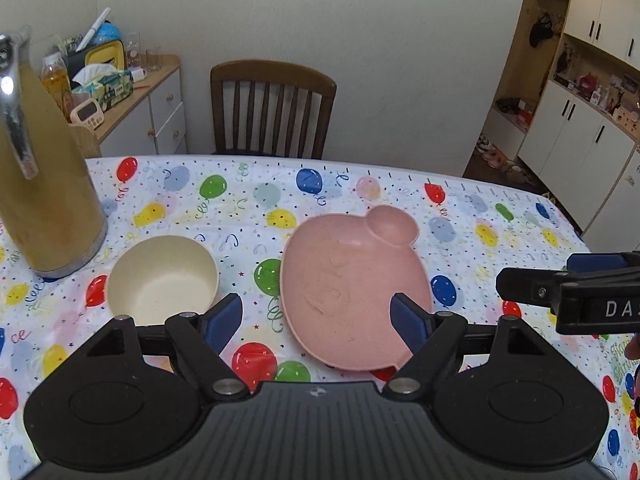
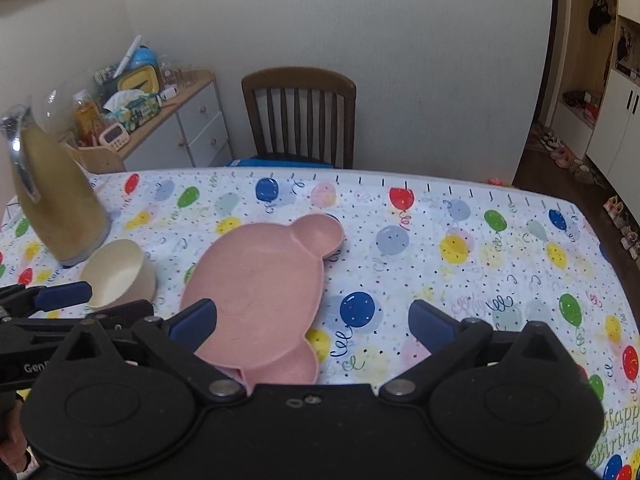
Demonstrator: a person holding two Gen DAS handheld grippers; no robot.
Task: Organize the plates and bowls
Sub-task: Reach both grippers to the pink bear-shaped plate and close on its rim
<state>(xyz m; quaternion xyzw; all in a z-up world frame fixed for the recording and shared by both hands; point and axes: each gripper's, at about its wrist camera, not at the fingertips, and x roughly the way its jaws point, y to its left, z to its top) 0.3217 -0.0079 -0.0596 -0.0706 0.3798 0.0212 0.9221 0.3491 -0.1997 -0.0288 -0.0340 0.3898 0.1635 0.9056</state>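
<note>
The pink plate (image 1: 352, 284), bear-shaped with two round ears, lies at the centre of the left wrist frame on the balloon tablecloth (image 1: 480, 220), well apart from the smaller cream bowl (image 1: 162, 278) at lower left beside the tall yellow jug (image 1: 48, 200). The left gripper (image 1: 318, 322) and right gripper (image 2: 312, 326) both hang spread and empty above the plate's near edge. This looks like the approach step; next, one must straddle a rim and close.

We see a home dining room — balloon-print cloth (image 1: 240, 208) on the surface, wooden chair (image 1: 272, 108), cluttered sideboard (image 1: 160, 108), shoes (image 1: 492, 156) by white cupboards (image 1: 560, 136).
</note>
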